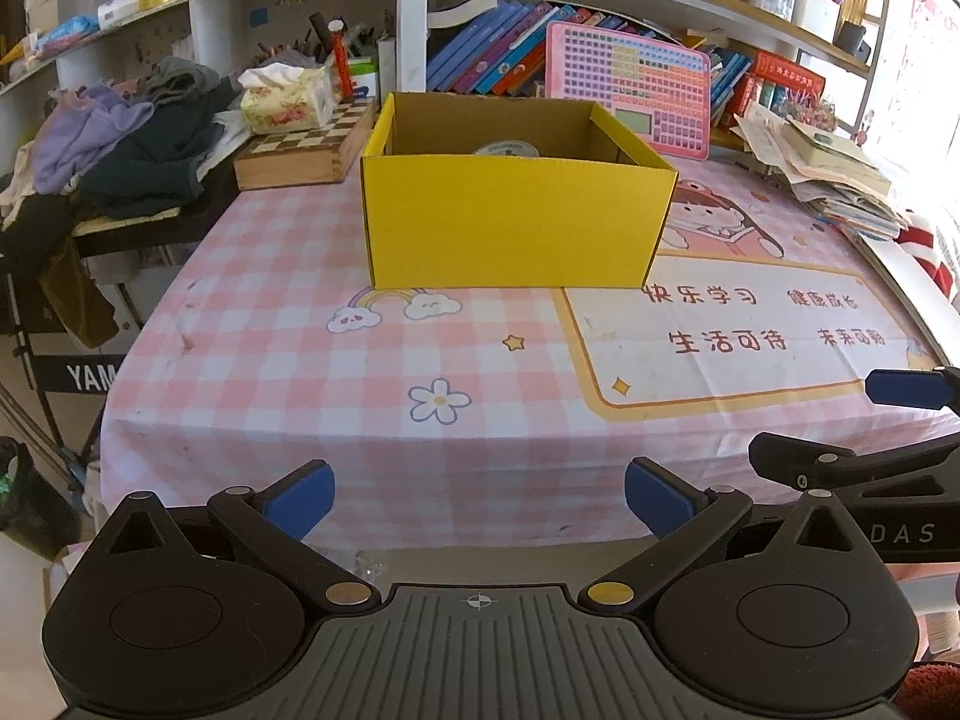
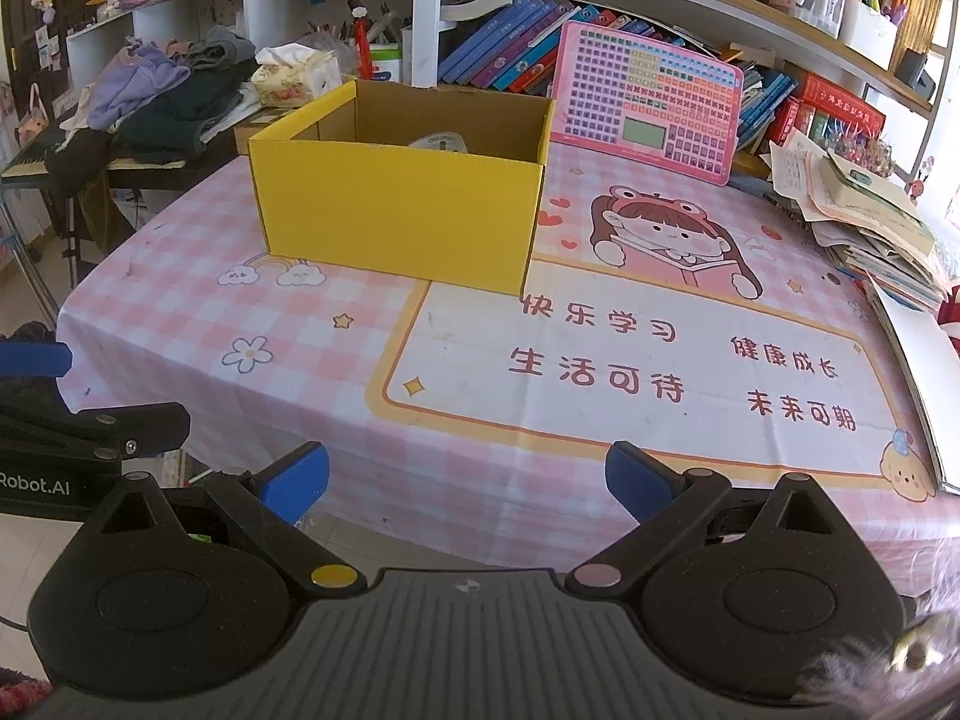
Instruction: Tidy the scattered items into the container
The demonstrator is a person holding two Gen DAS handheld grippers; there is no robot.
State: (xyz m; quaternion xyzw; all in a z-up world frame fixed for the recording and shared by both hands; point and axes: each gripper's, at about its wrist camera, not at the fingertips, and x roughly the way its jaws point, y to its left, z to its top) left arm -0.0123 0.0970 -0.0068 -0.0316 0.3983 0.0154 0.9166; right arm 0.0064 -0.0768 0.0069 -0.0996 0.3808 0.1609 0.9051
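Observation:
A yellow cardboard box (image 1: 516, 222) (image 2: 396, 216) stands open-topped on the pink checked tablecloth (image 1: 270, 372) (image 2: 180, 300). The rim of a round white item (image 1: 507, 148) (image 2: 438, 141) shows inside it near the far wall. My left gripper (image 1: 479, 501) is open and holds nothing, back at the table's near edge. My right gripper (image 2: 467, 480) is open too, also at the near edge. Each gripper shows at the side of the other's view, the right gripper (image 1: 852, 426) and the left gripper (image 2: 78, 396). No loose items lie on the cloth in front of the box.
A chessboard box (image 1: 300, 150) with a tissue box (image 1: 285, 99) sits left of the yellow box, beside piled clothes (image 1: 132, 138). A pink keyboard toy (image 1: 630, 87) (image 2: 648, 102) leans behind on the right. Stacked papers (image 1: 834, 174) (image 2: 870, 222) fill the right edge. Bookshelves rise behind.

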